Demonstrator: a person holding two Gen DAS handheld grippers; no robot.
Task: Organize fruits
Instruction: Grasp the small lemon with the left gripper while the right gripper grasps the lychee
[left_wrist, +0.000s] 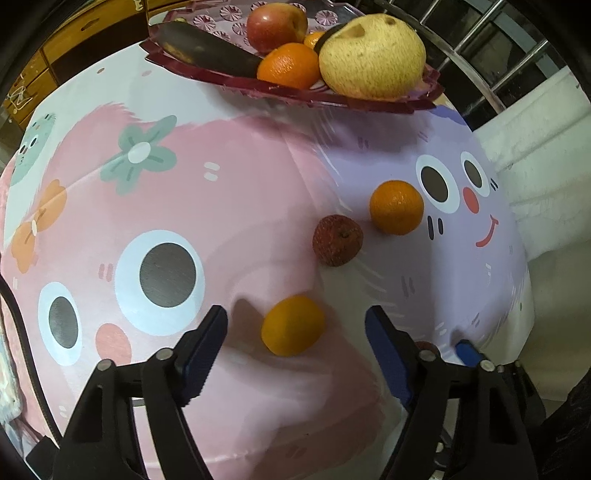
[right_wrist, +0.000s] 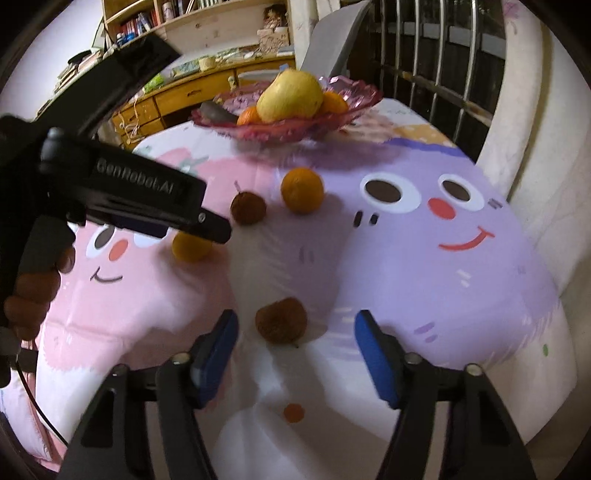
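In the left wrist view, an orange (left_wrist: 293, 325) lies on the cartoon tablecloth between the fingers of my left gripper (left_wrist: 295, 321), which is open with a gap on both sides. Farther off lie a wrinkled red-brown fruit (left_wrist: 338, 240) and a second orange (left_wrist: 396, 207). The right wrist view shows my right gripper (right_wrist: 295, 325) open around another brown fruit (right_wrist: 281, 320), its pads clear of it. A pink glass bowl (right_wrist: 280, 133) at the back holds a yellow pear (right_wrist: 290, 96), oranges, an apple (left_wrist: 277, 26) and a dark banana (left_wrist: 207, 48).
The left tool's black body (right_wrist: 140, 192), held by a hand (right_wrist: 29, 295), hangs over the pink side of the cloth. A wooden desk (right_wrist: 192, 92) and shelves stand behind the table. A metal railing (right_wrist: 436, 62) and a white cushion (right_wrist: 535, 155) border the right edge.
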